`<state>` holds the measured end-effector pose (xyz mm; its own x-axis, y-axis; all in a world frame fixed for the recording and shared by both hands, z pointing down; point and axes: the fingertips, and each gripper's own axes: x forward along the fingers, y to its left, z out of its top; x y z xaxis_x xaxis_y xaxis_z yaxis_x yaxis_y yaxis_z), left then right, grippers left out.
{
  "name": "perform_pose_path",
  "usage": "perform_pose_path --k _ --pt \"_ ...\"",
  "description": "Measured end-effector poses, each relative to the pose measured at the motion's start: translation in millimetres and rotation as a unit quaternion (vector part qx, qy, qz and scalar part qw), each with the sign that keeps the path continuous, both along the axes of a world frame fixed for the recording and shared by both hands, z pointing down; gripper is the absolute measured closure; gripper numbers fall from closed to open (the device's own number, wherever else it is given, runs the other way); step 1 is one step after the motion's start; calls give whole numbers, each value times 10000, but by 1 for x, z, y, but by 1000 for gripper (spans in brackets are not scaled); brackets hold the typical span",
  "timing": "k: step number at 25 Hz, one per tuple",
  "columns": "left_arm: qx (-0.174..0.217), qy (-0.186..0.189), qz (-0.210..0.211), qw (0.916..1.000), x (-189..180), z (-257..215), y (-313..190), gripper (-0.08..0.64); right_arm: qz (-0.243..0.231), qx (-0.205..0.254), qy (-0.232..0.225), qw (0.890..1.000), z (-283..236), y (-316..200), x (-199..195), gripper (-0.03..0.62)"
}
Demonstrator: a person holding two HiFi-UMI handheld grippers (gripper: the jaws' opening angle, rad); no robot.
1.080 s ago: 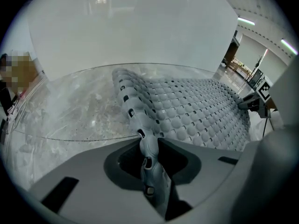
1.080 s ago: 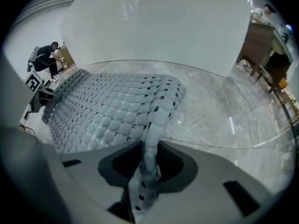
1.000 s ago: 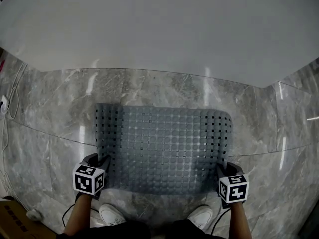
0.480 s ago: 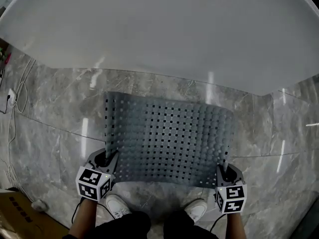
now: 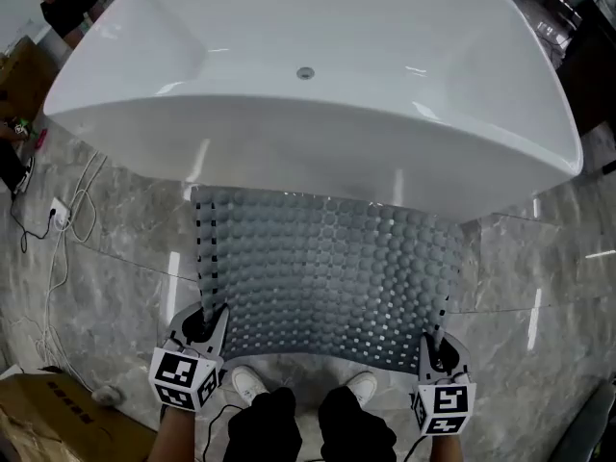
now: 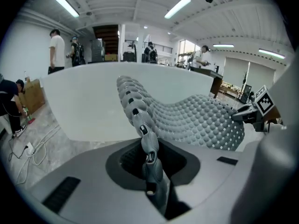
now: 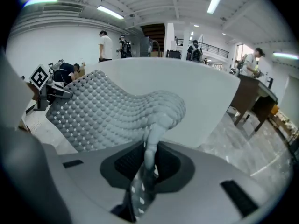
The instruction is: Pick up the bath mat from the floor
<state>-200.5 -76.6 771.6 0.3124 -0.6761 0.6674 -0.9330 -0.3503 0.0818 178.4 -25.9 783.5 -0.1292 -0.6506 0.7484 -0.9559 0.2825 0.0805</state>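
Observation:
The grey bath mat [image 5: 327, 268], studded with round bumps and square holes, hangs lifted off the marble floor in front of the white bathtub [image 5: 308, 104]. My left gripper [image 5: 207, 320] is shut on the mat's near left corner. My right gripper [image 5: 435, 345] is shut on its near right corner. In the left gripper view the mat's edge [image 6: 140, 120] is pinched between the pads of the left gripper [image 6: 149, 160], and the sheet curves away to the right. In the right gripper view the right gripper [image 7: 148, 160] clamps the mat [image 7: 107, 111] in the same way.
The bathtub stands close behind the mat. White cables and a socket strip [image 5: 58, 215] lie on the floor at the left, and a cardboard box [image 5: 48, 426] sits at the lower left. The person's shoes [image 5: 252, 383] are under the mat's near edge. Several people stand in the background.
Both grippers have raised the mat's near edge off the floor and the sheet now hangs up toward the tub. The head view has tilted, so the whole bathtub shows.

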Motion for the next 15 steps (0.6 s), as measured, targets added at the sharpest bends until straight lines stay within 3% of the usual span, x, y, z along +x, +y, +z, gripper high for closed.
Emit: perform_pose_path --k 9,15 --pt "797 84 -148 9967 0 -248 -11 491 -42 950 47 9955 -246 -25 -12 511" --pt "1732 166 -157 9846 -4 -435 -34 491 84 1937 70 9810 -433 -53 -16 511"
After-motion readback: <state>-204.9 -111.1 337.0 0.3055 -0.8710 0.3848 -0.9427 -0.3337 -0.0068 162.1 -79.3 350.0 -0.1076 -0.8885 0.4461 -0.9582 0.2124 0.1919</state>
